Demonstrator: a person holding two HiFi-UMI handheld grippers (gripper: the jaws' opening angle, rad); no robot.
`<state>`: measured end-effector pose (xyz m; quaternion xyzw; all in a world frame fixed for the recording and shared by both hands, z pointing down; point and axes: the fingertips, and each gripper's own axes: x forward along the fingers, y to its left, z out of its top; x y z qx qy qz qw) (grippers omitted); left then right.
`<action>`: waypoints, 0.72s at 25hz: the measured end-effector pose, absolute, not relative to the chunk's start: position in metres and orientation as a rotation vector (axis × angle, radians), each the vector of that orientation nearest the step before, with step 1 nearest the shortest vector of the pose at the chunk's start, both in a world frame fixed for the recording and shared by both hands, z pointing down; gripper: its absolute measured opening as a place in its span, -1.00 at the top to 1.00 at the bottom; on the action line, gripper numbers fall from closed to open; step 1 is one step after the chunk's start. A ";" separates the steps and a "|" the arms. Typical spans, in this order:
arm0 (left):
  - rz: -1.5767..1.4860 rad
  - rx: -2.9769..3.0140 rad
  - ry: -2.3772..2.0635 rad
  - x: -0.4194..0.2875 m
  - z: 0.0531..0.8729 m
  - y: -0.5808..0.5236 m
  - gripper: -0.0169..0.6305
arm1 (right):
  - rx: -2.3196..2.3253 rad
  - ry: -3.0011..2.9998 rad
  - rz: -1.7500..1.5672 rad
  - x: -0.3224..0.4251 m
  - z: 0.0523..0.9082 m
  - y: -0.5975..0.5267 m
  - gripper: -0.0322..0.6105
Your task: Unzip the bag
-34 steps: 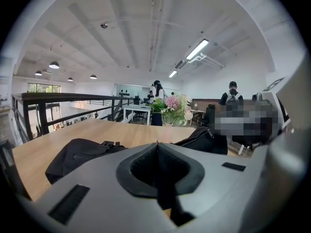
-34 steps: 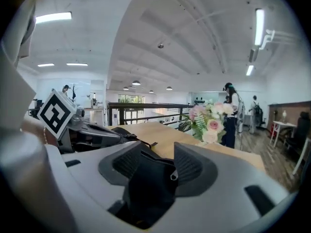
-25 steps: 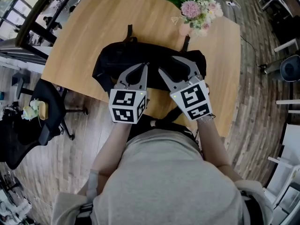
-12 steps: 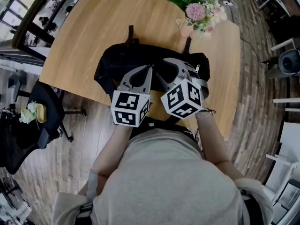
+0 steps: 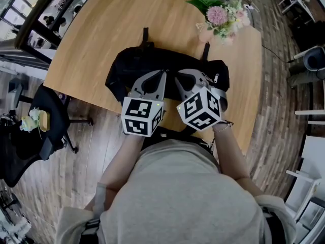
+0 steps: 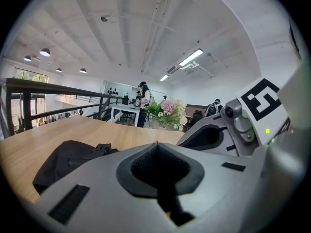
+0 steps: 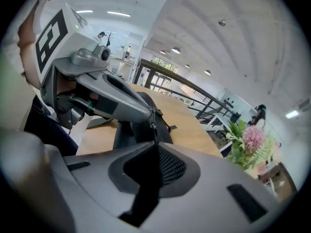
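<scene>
1. The left gripper (image 5: 163, 73) has its tongs pressed together with no gap at the crest of the black bag (image 5: 129, 67). The bag lies across the middle of the wooden table (image 5: 96, 29), at the centre of the head view. In the right gripper view the cloth rises in a peak to those tips, so I judge they pinch a fold of the bag.
2. The right gripper (image 7: 155, 143) has just been closing its tongs. They now stand all but together on a thin dark strip (image 7: 154, 127), which runs up from its tips toward the left gripper's tips. I take the strip to be the zipper pull.
3. Risk: both holds are at the very tips. A thin strip gripped so shallowly may slide out once it is drawn.
4. Risk: the two sets of tips sit just beside each other on soft cloth. If the left hold gives, or sits on the wrong side of the slider, the cloth may bunch and the slider jam.
5. Risk: nothing else pins the bag. A pull could drag it whole across the table, possibly toward the flowers (image 5: 219, 15) at upper right.
6. Hard to make out:
   - The zipper line is black on black and lies under the grippers in the head view.
   - Whether the strip is a pull or a strap end cannot be settled.
   - A pale metal tab (image 5: 216, 77) at the bag's right end is too small to identify.
   - The bag's near edge is covered by the marker cubes (image 5: 141, 116) and the person's torso (image 5: 183, 197).
</scene>
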<state>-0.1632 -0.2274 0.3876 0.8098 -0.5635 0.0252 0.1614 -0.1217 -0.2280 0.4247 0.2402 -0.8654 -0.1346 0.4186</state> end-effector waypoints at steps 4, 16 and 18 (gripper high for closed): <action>0.041 2.270 -1.651 -0.177 0.388 -0.226 0.89 | 0.652 -2.189 -0.284 -0.119 0.422 -0.228 0.81; 0.032 2.164 -1.743 -0.228 0.398 -0.219 0.89 | 0.718 -2.203 -0.147 -0.116 0.430 -0.231 0.81; 0.033 2.142 -1.767 -0.241 0.399 -0.218 0.89 | 0.743 -2.201 -0.131 -0.114 0.430 -0.233 0.81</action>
